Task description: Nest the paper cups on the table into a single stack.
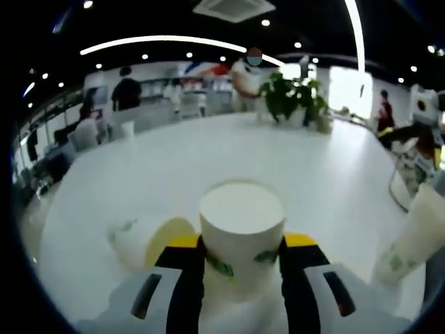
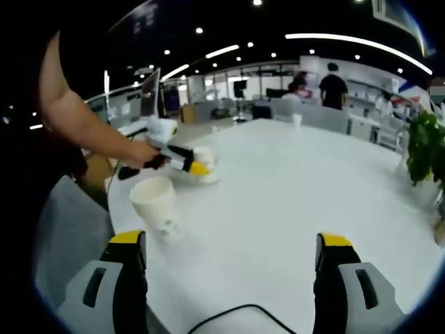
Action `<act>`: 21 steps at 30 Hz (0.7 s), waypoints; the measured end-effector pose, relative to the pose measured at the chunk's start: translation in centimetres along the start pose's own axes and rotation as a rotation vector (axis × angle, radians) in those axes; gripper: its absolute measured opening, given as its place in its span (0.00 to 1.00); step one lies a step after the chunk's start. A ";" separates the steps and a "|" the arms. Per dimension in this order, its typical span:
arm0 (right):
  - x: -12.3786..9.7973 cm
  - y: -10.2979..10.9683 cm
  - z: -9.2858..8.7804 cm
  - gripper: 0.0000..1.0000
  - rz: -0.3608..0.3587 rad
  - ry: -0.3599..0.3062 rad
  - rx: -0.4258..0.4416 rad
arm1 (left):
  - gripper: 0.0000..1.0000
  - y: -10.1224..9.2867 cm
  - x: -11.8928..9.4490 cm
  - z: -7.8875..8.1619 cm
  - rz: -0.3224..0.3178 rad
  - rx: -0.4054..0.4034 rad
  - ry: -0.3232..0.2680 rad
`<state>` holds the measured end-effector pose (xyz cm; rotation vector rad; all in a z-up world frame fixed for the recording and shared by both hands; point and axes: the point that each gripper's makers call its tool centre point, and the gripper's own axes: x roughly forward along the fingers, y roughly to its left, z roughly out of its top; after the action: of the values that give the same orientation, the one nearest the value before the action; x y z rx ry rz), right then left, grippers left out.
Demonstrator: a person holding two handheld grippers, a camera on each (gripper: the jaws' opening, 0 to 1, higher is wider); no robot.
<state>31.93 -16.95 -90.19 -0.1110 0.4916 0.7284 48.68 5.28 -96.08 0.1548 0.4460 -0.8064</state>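
My left tool (image 1: 241, 268) is clamped on a white paper cup with green leaf print (image 1: 242, 226); its yellow-tipped black jaws press the cup's two sides, and the cup's flat base points away from the camera. Just to the left of it, a second white paper cup (image 1: 149, 240) lies on its side on the round white desk (image 1: 208, 160), mouth toward me and touching or nearly touching the left jaw. At the right edge of the left gripper view stands a tall white paper cup stack (image 1: 417, 233), tilted in the fisheye. My right tool (image 2: 233, 268) hangs wide above the desk with nothing between the jaws. In the right gripper view I see one upright white paper cup (image 2: 158, 207) near the desk's left edge, beside my right tool's left jaw, and beyond it the person's hand (image 2: 139, 154) holding the left tool over the cups there. A green potted plant (image 1: 292, 97) sits at the far side of the desk. People stand in the background.
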 end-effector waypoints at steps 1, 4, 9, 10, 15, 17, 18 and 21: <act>0.1 0.0 0.0 1.00 0.001 0.000 -0.001 | 0.40 0.1 0.0 0.2 -0.005 -0.002 -0.001; 0.3 0.0 0.2 1.00 0.005 0.000 -0.002 | 0.40 -0.3 -0.1 0.7 -0.010 -0.001 -0.002; 0.5 -0.4 0.6 1.00 0.008 0.000 -0.008 | 0.40 -0.4 0.2 1.4 -0.027 0.007 -0.009; 0.5 -0.5 0.7 1.00 0.008 0.000 -0.009 | 0.40 -0.3 0.2 1.5 -0.030 0.009 -0.010; 0.5 -0.8 1.0 1.00 0.005 -0.005 -0.011 | 0.40 -0.3 0.5 2.4 -0.066 0.008 -0.013; 0.6 -0.9 1.0 1.00 0.004 -0.006 -0.011 | 0.40 -0.4 0.4 2.8 -0.078 0.016 -0.017; 0.6 -0.9 1.0 1.00 0.004 -0.007 -0.012 | 0.40 -0.4 0.2 3.2 -0.086 0.017 -0.018; 0.7 -0.8 1.1 1.00 0.006 -0.008 -0.012 | 0.40 -0.5 0.1 4.0 -0.097 0.018 -0.022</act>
<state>33.30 -16.86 -89.61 -0.1180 0.4802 0.7375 49.66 3.71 -92.55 0.1420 0.4281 -0.9071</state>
